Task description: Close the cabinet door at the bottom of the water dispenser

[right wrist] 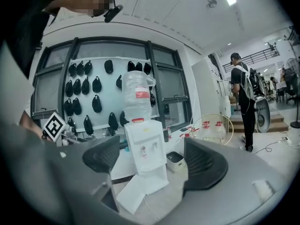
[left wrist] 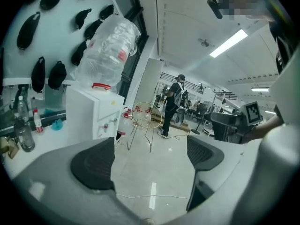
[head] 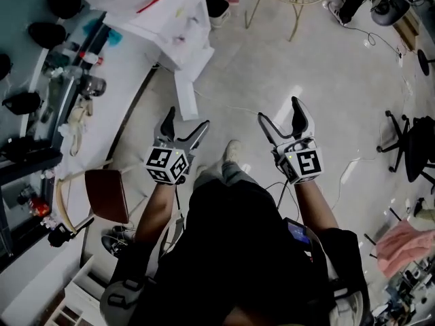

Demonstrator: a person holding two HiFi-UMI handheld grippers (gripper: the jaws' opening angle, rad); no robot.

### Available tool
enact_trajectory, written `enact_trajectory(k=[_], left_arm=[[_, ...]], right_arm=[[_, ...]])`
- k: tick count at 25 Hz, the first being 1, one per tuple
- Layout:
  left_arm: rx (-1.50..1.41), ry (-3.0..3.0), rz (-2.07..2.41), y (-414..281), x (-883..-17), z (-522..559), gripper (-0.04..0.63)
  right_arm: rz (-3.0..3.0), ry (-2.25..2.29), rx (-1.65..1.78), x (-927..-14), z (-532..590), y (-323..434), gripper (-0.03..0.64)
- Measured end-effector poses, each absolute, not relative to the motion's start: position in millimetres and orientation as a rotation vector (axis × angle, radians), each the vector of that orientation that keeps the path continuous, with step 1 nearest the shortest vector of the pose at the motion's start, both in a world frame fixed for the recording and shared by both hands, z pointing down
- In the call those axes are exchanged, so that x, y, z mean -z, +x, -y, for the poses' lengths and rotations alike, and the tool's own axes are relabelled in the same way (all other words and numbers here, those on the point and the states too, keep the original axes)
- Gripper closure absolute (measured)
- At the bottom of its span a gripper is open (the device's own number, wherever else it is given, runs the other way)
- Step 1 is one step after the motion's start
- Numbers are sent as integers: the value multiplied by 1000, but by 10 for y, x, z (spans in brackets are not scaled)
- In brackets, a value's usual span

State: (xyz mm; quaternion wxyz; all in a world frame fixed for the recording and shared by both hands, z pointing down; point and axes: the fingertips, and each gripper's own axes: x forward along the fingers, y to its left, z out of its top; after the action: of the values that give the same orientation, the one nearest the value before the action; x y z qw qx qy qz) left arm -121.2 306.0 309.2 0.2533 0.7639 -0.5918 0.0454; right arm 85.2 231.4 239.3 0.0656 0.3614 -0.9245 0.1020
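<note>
The cabinet door (right wrist: 136, 193) is hanging open at the bottom of the water dispenser (right wrist: 146, 146). In the right gripper view it is sitting in the lower middle of the frame, and the white door is swinging out toward the lower left. In the head view the water dispenser (head: 170, 19) is showing at the top, left of the middle, and the cabinet door (head: 185, 95) is sticking out from it over the floor (head: 326, 66). A big clear water bottle (right wrist: 137, 90) is sitting on top of the dispenser. A small white box (right wrist: 175, 161) is resting on the floor just beside the dispenser, on its right in the frame.

The right tool (right wrist: 152, 159) is pointing at the dispenser from well apart. Its jaws are spreading wide and are holding nothing. The left tool (left wrist: 149, 158) is pointing more at the room, with the dispenser (left wrist: 91, 114) showing at the left of its view. Its jaws are spreading wide too and are holding nothing.

In the head view the left tool (head: 187, 117) and the right tool (head: 278, 109) are hanging side by side in the middle of the frame, above the floor.

A round wire stand (left wrist: 146, 115) is standing near the dispenser. A person (right wrist: 243, 102) is standing far off at the right.
</note>
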Motion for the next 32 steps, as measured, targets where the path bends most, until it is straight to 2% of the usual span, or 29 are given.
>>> enact_trajectory(k=[12, 24, 32], left_arm=[[-251, 1941, 1576, -1388, -4391, -2844, 114], [-342, 1795, 1553, -1973, -6062, -2824, 114], [-340, 1711, 1513, -2167, -6805, -2965, 114]], right_arm=[[2675, 997, -454, -3496, -2147, 711, 194], [2659, 840, -505, -4876, -2050, -232, 196], [2587, 850, -598, -5497, -2106, -344, 215]])
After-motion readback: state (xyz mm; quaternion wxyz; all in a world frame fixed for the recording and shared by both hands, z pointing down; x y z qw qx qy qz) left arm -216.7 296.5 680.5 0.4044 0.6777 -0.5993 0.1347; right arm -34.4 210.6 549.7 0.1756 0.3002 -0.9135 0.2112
